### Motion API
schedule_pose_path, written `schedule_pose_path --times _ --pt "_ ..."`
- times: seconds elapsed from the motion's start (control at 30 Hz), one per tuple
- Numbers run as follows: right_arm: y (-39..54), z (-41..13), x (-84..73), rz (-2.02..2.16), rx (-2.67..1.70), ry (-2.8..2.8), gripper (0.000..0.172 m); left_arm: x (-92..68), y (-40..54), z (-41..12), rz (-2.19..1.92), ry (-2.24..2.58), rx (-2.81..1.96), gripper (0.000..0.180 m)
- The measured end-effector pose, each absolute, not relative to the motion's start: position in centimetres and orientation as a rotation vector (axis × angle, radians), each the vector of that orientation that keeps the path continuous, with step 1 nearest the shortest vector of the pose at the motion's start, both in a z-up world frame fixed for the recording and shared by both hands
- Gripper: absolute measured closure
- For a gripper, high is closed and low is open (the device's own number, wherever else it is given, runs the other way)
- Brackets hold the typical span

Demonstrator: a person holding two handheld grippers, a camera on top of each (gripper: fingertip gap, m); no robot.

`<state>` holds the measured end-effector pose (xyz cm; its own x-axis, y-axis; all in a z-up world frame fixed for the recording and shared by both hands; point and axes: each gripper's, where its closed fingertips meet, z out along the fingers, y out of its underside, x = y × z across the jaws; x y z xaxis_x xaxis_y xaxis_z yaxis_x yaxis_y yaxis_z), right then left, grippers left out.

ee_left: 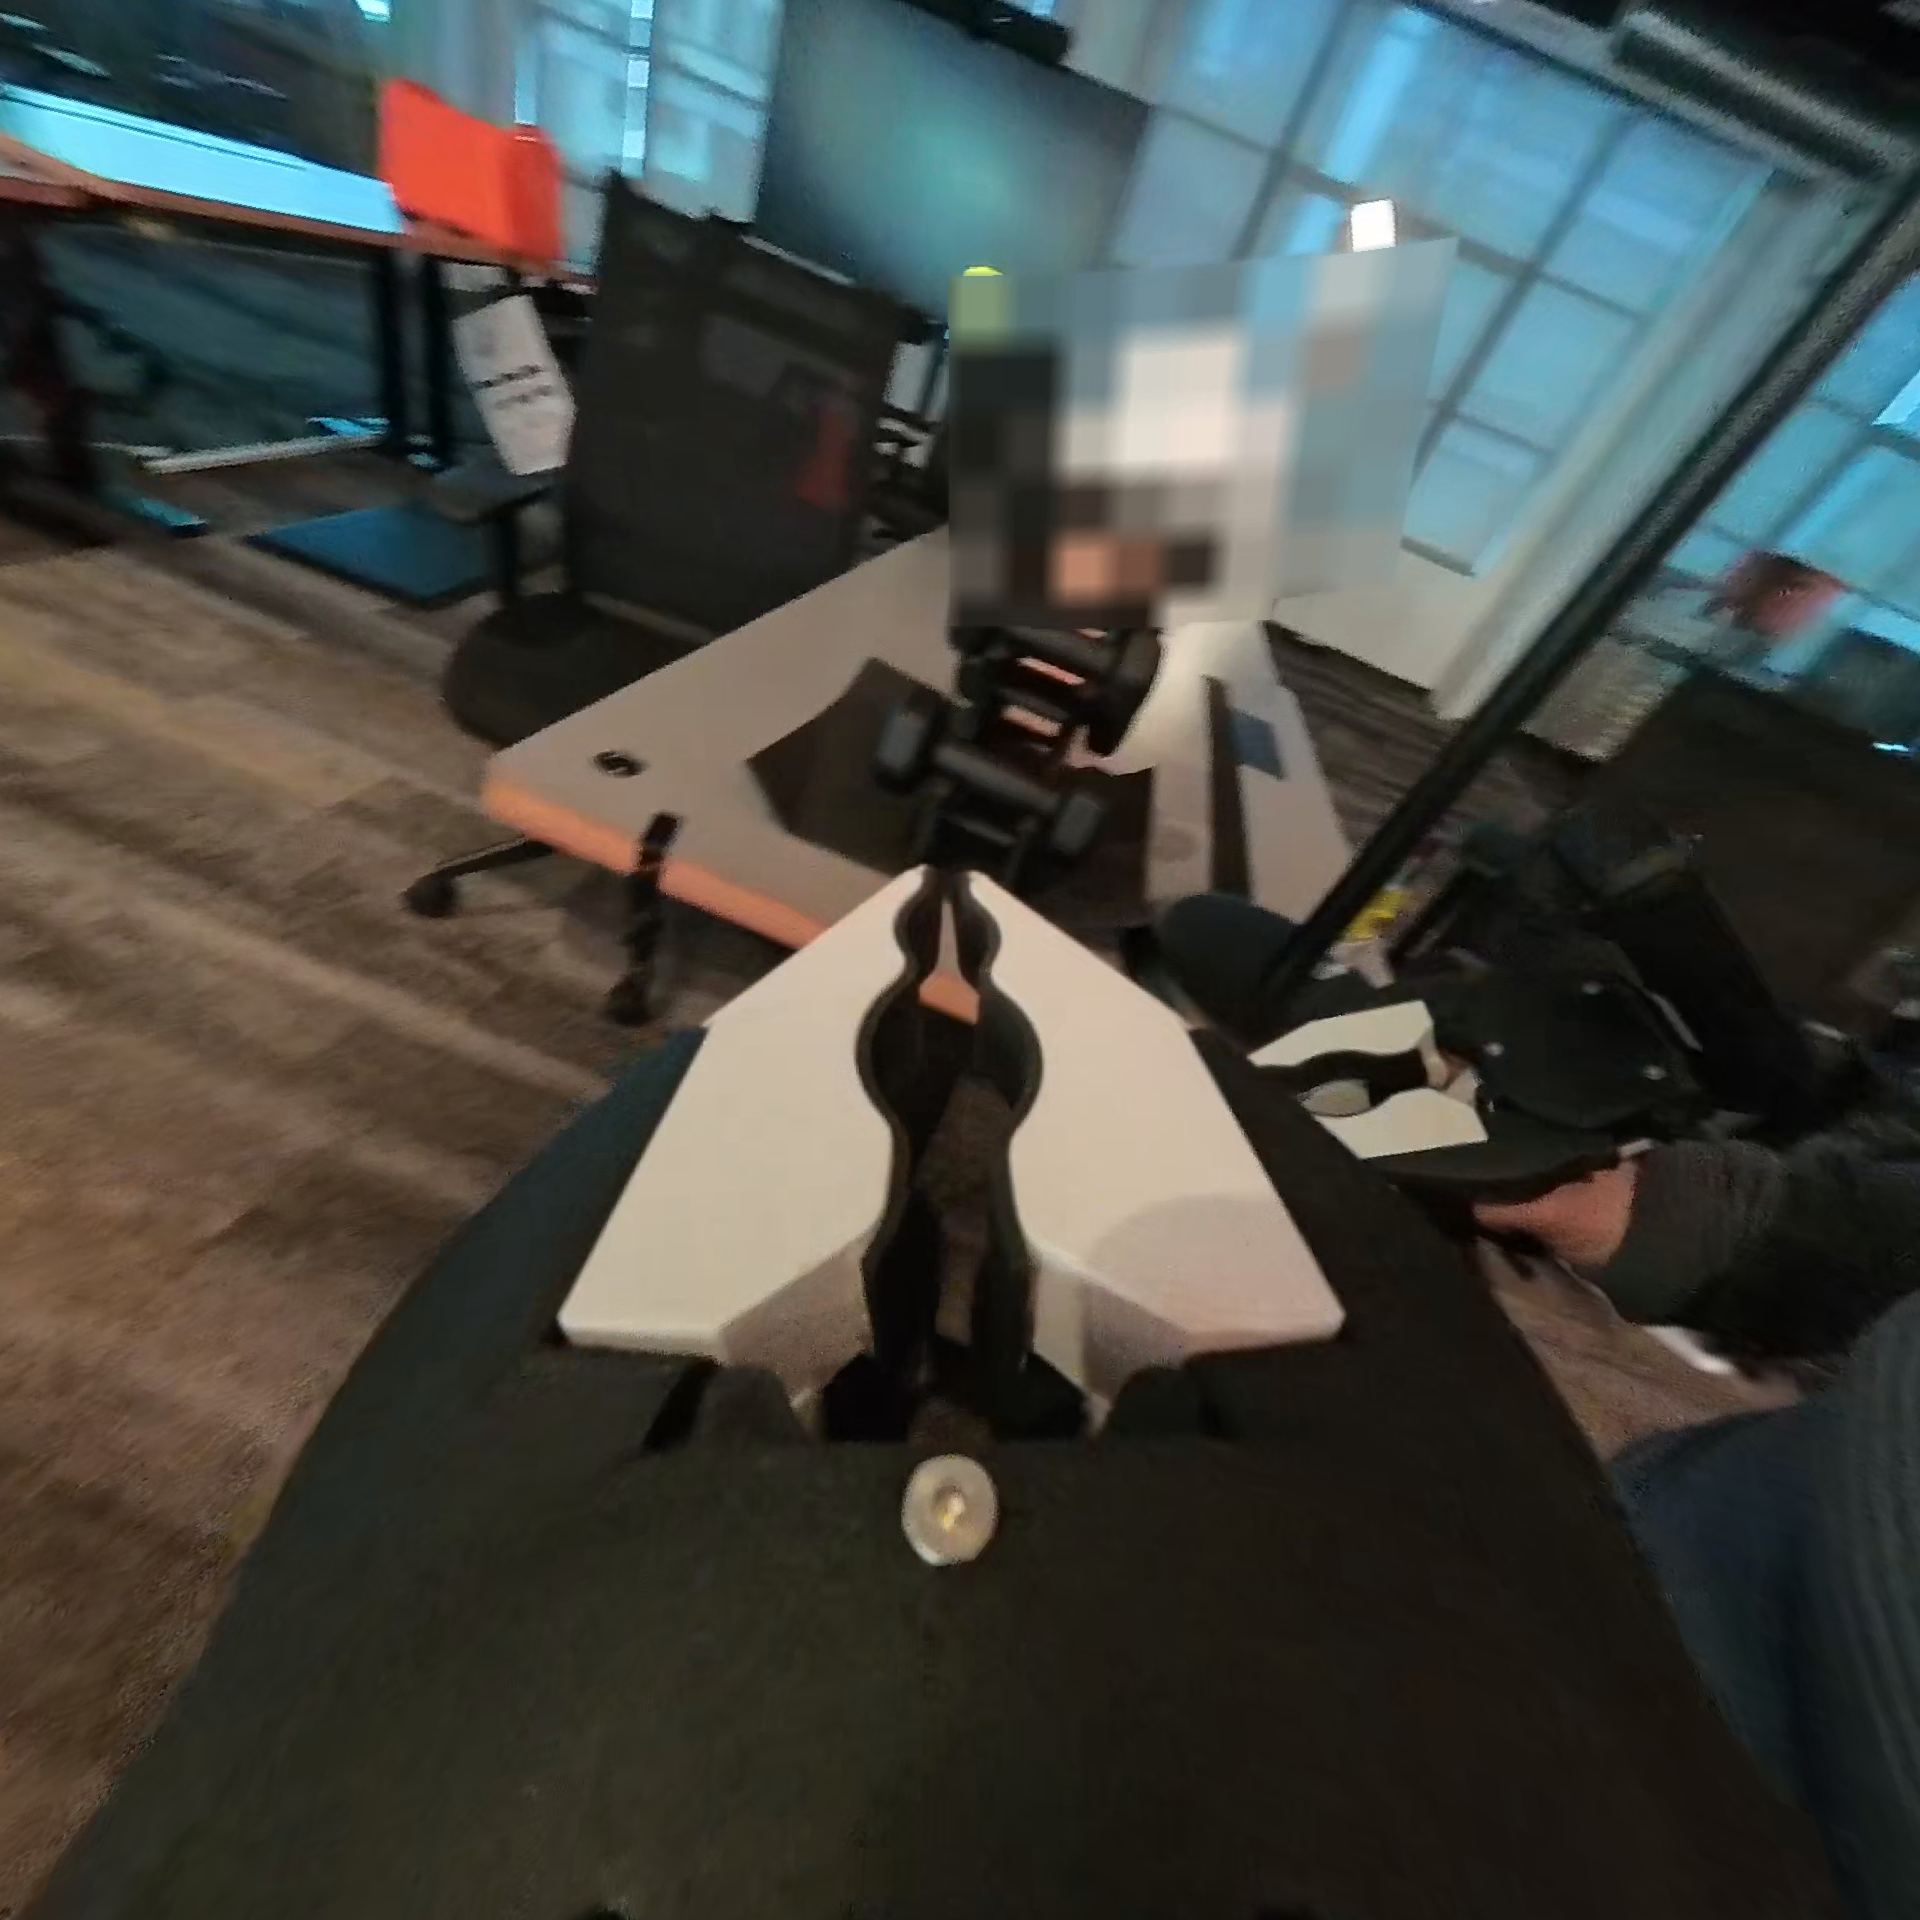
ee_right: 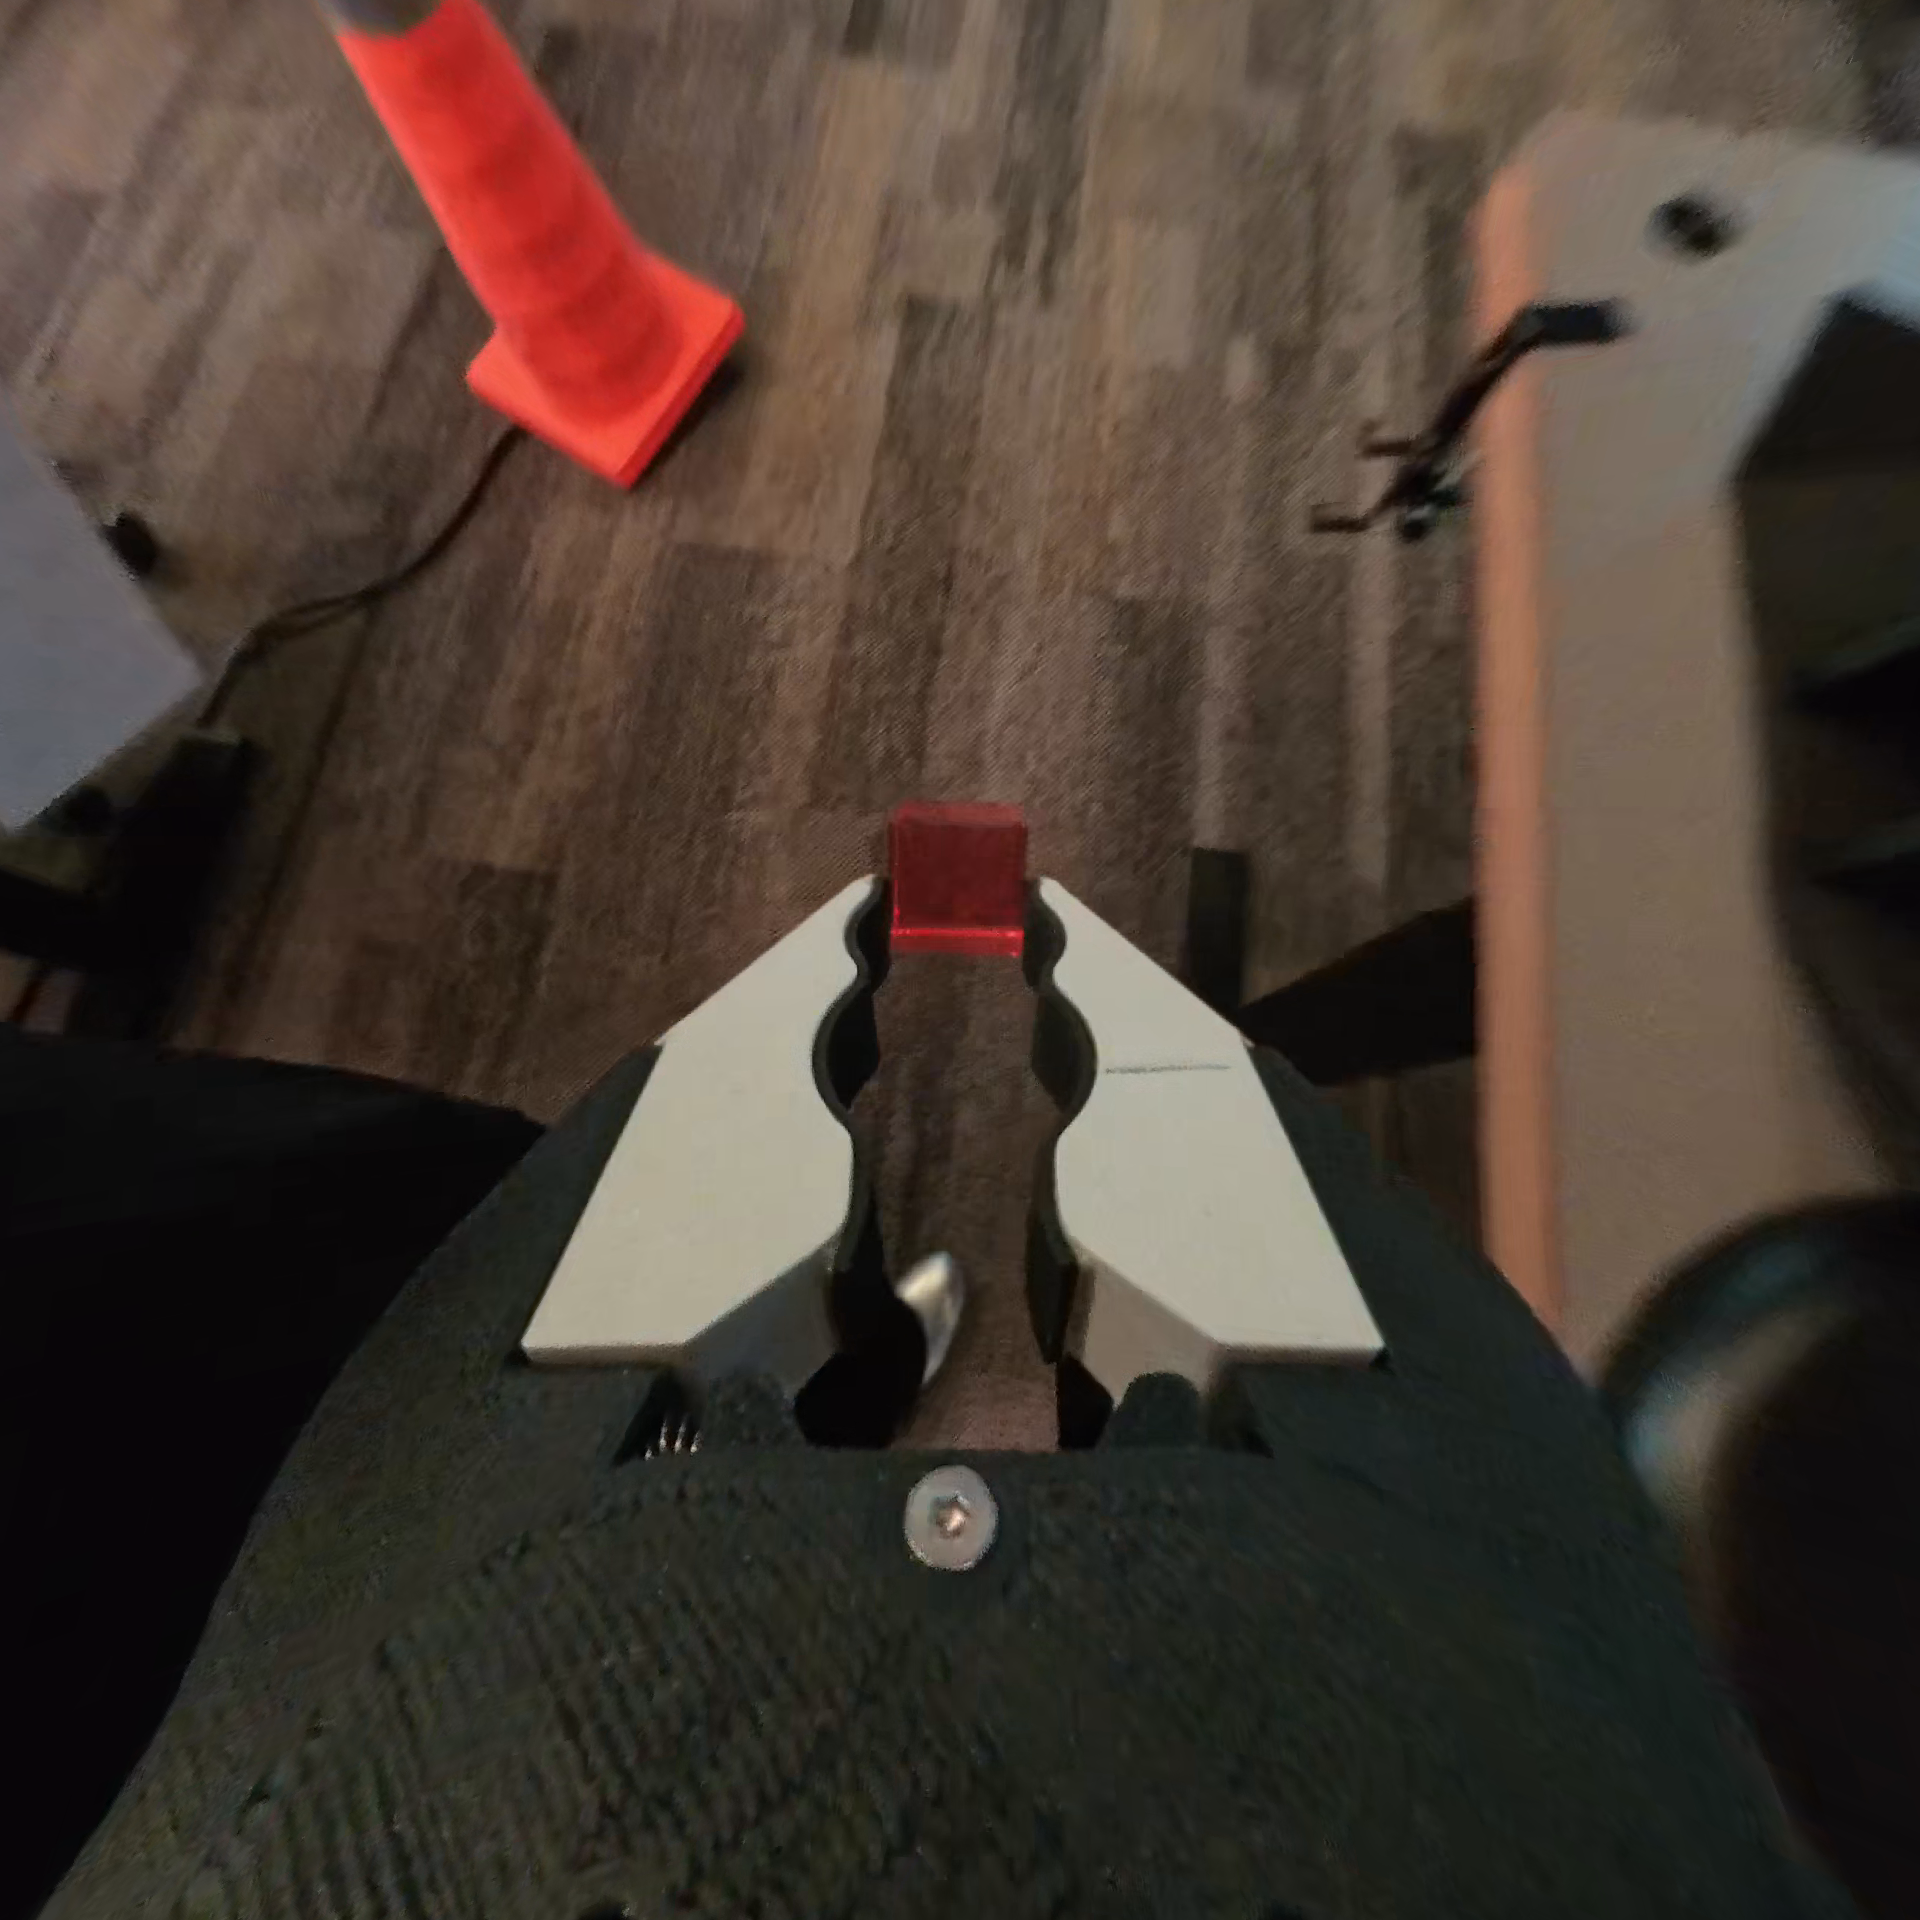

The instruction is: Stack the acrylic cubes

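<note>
My left gripper (ee_left: 943,883) is shut, its white fingers meeting at the tips, and I see nothing between them. It is in the air and points at a black clamp-like stand (ee_left: 1013,748) on a white table (ee_left: 665,717) with an orange edge. My right gripper (ee_right: 958,899) is shut on a small red cube (ee_right: 958,873), which both fingertips press from the sides. It holds the cube above the carpet floor. The right gripper also shows in the left wrist view (ee_left: 1351,1081), held by a person's hand (ee_left: 1558,1226) at the right.
An orange cone (ee_right: 551,229) stands on the brown carpet (ee_right: 935,520). The table edge (ee_right: 1507,727) runs along the right of the right wrist view. A black pole (ee_left: 1558,582) slants across the left wrist view. A dark mat (ee_left: 831,769) lies on the table. Both views are motion-blurred.
</note>
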<state>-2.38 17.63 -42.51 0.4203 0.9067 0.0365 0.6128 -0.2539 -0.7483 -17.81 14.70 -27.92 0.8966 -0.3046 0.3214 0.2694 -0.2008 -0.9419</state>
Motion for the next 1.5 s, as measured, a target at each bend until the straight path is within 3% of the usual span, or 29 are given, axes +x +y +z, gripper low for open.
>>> schedule_pose_path --times 0.33,0.53,0.93,1.5 --pt "20.9 -32.5 18.4 0.279 -1.981 -0.741 0.148 -7.7 20.8 -25.5 -0.61 0.296 -1.662 0.18" --pt "26.6 -29.1 27.9 0.331 -1.983 -0.828 0.148 -4.0 24.1 -25.2 -0.55 0.246 -1.649 0.18" --pt "36.6 -33.5 32.2 0.573 -2.083 -1.517 0.149 4.1 26.6 -24.5 -0.437 0.224 -1.627 0.18" --pt "38.5 -36.2 31.7 0.508 -2.074 -1.972 0.148 6.0 24.9 -26.2 -0.324 0.086 -1.67 0.18"
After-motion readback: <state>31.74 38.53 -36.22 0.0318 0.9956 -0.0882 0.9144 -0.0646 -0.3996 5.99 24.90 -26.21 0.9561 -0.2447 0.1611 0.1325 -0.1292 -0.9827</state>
